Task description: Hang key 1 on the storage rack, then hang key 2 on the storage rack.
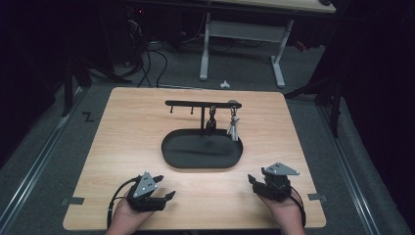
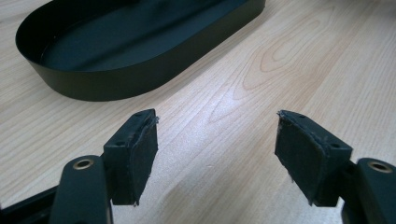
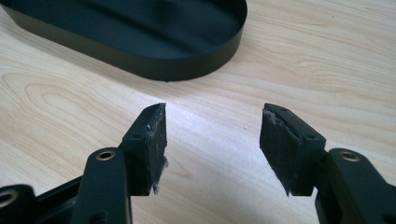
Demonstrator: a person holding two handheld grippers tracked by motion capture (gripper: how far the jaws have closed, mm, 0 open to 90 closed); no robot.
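A black oval tray [image 1: 195, 152] lies at the middle of the wooden table [image 1: 127, 127], and nothing lies in it. Behind it stands a black rack [image 1: 202, 103] with hooks. A dark key fob [image 1: 212, 120] and a pale bunch of keys [image 1: 234, 127] hang from the rack over the tray's back edge. My left gripper [image 1: 165, 187] rests open near the front edge, left of the tray. My right gripper [image 1: 257, 177] is open at the front right. In the left gripper view the gripper [image 2: 217, 133] holds nothing, with the tray [image 2: 140, 77] ahead. In the right gripper view the gripper [image 3: 212, 126] is likewise bare, facing the tray [image 3: 187, 60].
Beyond the table's far edge the floor holds a white desk frame [image 1: 279, 63] and loose cables [image 1: 147, 63]. Metal rails [image 1: 34, 166] run along both sides of the table. Bare wood surrounds the tray on all sides.
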